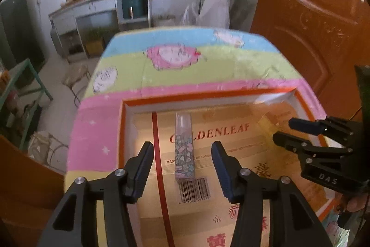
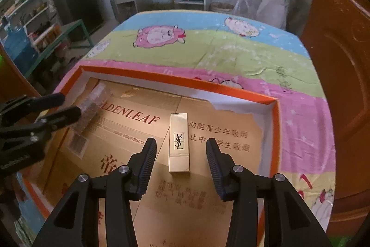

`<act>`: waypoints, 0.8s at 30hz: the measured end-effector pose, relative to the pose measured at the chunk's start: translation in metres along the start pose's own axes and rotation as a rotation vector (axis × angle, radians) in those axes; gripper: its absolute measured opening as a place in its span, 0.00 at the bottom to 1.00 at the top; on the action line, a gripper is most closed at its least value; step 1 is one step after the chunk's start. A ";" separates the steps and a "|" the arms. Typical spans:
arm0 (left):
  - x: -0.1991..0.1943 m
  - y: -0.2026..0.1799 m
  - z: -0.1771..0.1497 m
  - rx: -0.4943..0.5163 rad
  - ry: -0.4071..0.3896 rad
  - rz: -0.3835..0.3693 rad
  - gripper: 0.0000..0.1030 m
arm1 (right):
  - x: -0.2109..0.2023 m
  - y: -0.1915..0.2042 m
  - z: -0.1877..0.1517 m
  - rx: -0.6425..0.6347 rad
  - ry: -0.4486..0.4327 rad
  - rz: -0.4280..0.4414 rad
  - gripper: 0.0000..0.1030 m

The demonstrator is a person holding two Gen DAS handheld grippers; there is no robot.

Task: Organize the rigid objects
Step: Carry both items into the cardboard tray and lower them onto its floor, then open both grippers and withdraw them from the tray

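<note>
Left tongs [image 1: 182, 166] released, floral tube [image 1: 184, 149] lying free between the pads on the cardboard liner [image 1: 242, 142] of the orange tray [image 2: 175, 80]. Right tongs [image 2: 181, 159] also released, gold lipstick case [image 2: 179, 142] flat just ahead, untouched. Best to back both straight off without nudging either item. Tube's clear cap blurs in right view; tray's near edge cut off.

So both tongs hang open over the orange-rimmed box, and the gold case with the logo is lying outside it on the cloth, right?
Not quite: the gold rectangular case lies inside the orange-rimmed box, on its cardboard lining, as the right wrist view shows. Both tongs are open.
</note>
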State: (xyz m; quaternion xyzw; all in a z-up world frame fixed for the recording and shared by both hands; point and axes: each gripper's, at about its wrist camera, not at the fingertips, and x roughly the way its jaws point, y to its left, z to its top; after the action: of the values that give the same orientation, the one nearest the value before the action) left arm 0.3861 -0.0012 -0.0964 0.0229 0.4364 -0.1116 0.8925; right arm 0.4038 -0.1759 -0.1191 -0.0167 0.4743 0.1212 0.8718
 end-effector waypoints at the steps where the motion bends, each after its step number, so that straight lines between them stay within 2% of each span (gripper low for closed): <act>1: -0.006 -0.001 0.000 0.006 -0.021 -0.007 0.54 | -0.006 0.000 -0.002 0.006 -0.010 -0.002 0.45; 3: -0.018 -0.003 -0.004 0.025 -0.052 -0.025 0.59 | -0.017 0.000 -0.008 0.025 -0.028 0.005 0.45; 6: -0.032 -0.005 -0.012 0.025 -0.059 -0.027 0.60 | -0.036 0.003 -0.018 0.039 -0.052 0.014 0.45; 15: -0.100 -0.010 -0.039 -0.004 -0.182 -0.034 0.60 | -0.095 0.026 -0.051 0.032 -0.132 0.005 0.45; 24: -0.150 -0.016 -0.066 -0.020 -0.246 -0.059 0.59 | -0.149 0.053 -0.092 0.023 -0.202 0.000 0.45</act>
State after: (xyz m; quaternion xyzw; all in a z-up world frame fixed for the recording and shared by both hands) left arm 0.2425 0.0195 -0.0184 -0.0128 0.3252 -0.1353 0.9358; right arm 0.2382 -0.1669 -0.0409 0.0055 0.3853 0.1168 0.9153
